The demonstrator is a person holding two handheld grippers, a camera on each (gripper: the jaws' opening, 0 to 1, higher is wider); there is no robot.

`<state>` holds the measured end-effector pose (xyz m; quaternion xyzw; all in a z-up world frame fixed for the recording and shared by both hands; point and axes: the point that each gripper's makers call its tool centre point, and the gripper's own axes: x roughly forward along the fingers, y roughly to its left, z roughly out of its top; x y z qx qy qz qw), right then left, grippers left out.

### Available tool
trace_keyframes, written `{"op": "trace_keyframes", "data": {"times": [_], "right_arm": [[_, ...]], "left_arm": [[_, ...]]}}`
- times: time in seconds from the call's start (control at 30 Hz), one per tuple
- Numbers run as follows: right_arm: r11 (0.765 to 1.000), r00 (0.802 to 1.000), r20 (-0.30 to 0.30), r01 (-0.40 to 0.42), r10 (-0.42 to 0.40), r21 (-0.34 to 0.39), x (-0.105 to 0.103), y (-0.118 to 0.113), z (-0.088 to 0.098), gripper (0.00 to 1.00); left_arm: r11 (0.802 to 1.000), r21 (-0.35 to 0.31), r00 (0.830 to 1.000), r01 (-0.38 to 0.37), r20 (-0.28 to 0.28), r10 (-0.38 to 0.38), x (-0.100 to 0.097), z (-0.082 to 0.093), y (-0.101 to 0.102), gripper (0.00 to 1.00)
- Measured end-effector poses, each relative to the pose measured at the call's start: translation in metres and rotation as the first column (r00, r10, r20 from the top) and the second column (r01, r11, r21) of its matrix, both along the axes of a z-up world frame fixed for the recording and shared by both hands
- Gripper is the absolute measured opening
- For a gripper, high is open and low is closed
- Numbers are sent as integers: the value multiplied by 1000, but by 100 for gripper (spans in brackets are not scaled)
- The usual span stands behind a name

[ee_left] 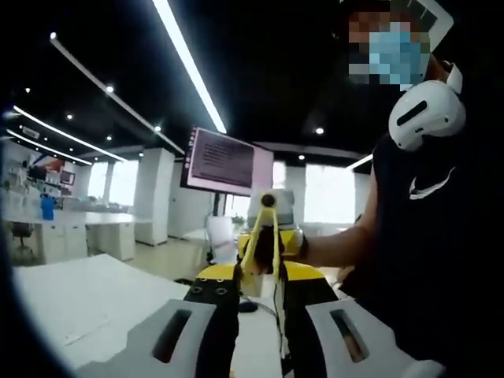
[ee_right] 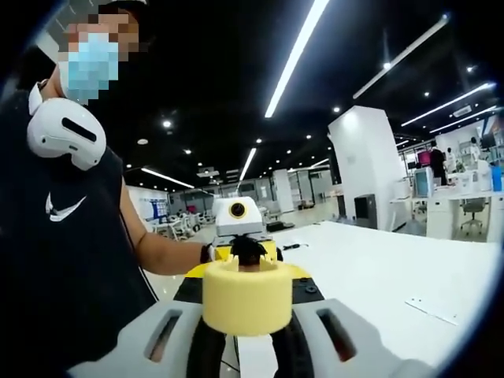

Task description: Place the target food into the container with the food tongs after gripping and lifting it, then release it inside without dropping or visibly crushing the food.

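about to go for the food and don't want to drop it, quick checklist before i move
1. Yellow tongs held in the left gripper: ok, they rise from between its jaws.
2. Yellow cylinder held in the right gripper: ok, seated between the jaws.
3. Cylinder uncrushed: ok, its wall looks round.
4. Food in the tongs' tips: cannot tell.
5. Where the container is: cannot tell.
6. White table below the grippers: ok.

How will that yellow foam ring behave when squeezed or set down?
The yellow foam ring looks matte and porous, so probably light and squashy between the right gripper jaws. Its round wall suggests it might roll if laid sideways.
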<state>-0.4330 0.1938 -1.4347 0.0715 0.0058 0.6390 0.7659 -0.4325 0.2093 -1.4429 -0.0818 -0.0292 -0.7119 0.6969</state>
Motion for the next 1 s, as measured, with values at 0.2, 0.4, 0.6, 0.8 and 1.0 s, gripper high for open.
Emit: {"op": "trace_keyframes", "data": {"times": [0.2,0.4,0.6,0.8,1.0], "right_arm": [[999,999,15,-31,31,15,-5,2,2,15],[998,998,42,-56,56,8,-10,10,2,16],[997,997,20,-70,70,24,-12,18,1,24],[999,998,49,-38,38,7,-7,14,0,19],[1000,999,39,-30,30,-1,-7,11,-2,21]], "left_arm": [[999,39,1000,11,-2,-11,-2,0,-2,2],[998,53,1000,22,-7,-22,-4,1,1,0],[995,102,1000,16,-2,-16,-6,-9,-8,0],[998,66,1000,7,-9,-7,-5,-2,-6,0],[998,69,1000,9,11,-9,-5,-2,-7,11]]}}
